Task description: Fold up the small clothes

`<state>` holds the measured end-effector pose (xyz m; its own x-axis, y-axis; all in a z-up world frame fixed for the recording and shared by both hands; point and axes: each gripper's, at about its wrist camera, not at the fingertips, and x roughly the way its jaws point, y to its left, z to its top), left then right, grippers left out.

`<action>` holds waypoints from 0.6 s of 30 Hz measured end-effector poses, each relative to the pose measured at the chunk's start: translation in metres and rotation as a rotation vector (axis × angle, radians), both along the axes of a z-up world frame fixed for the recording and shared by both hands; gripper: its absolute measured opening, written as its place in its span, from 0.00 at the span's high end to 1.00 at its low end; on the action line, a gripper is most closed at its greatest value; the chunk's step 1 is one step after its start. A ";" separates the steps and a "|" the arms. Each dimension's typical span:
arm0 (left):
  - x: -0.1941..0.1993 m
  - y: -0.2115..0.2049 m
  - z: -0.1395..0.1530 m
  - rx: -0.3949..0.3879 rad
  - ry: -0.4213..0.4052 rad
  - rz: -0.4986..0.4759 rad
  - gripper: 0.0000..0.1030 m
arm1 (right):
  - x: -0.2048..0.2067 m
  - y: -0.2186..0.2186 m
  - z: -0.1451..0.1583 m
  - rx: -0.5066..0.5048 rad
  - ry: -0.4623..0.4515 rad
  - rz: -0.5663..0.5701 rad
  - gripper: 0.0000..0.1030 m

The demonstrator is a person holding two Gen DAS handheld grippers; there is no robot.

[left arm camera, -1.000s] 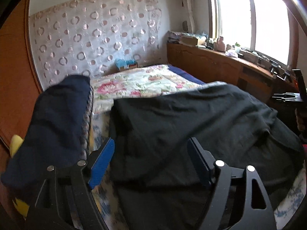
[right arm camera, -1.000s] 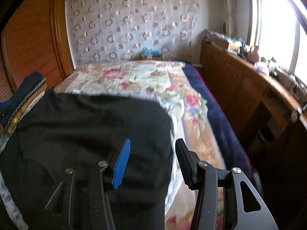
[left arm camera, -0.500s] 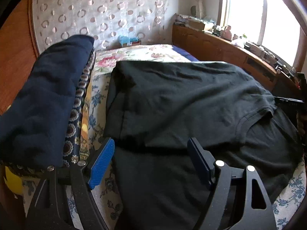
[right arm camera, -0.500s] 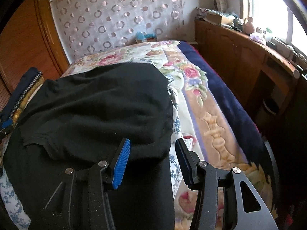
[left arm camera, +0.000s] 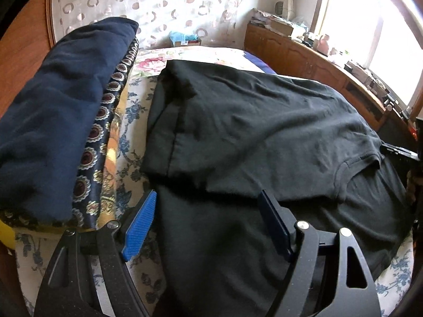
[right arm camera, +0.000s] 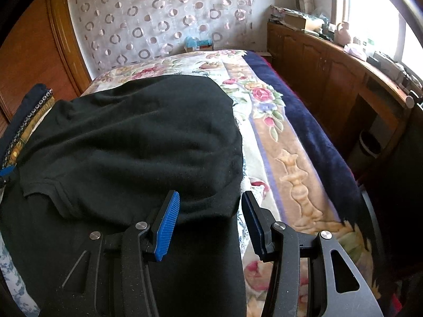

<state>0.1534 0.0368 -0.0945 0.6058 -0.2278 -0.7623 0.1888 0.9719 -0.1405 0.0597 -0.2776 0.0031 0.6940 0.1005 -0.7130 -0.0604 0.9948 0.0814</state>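
Observation:
A black T-shirt (left arm camera: 259,132) lies on the bed, its upper part folded down over the lower part, collar (left arm camera: 351,163) at the right. It also shows in the right wrist view (right arm camera: 127,142). My left gripper (left arm camera: 208,224) is open and empty just above the shirt's near left part. My right gripper (right arm camera: 211,222) is open and empty over the shirt's right folded edge, at the bed's floral cover.
A stack of folded clothes with a navy piece on top (left arm camera: 53,121) sits left of the shirt. The floral bedspread (right arm camera: 264,105) runs right, then a wooden cabinet (right arm camera: 330,71) with clutter under the window. A patterned curtain (left arm camera: 158,2) hangs behind.
Both grippers have dropped lower and tilted down toward the bed. The shirt's upper half, held up a second ago, now lies folded flat over the lower half. Both grippers stay open.

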 end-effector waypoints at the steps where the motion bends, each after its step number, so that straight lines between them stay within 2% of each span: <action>1: 0.003 0.001 0.000 -0.010 0.004 0.008 0.23 | 0.000 0.000 0.000 -0.001 -0.001 0.000 0.51; 6: 0.012 0.008 0.001 -0.069 0.020 0.053 0.24 | 0.001 0.003 0.000 -0.015 -0.002 0.004 0.51; 8: 0.013 0.011 0.002 -0.088 0.022 0.070 0.29 | 0.000 0.003 0.001 -0.014 -0.002 0.005 0.51; 14: 0.005 0.009 0.002 -0.047 0.002 0.079 0.44 | 0.000 0.002 0.000 -0.009 -0.001 0.007 0.51; 18: -0.003 0.005 0.002 -0.034 -0.004 0.062 0.48 | 0.000 0.002 0.000 -0.008 0.000 0.008 0.51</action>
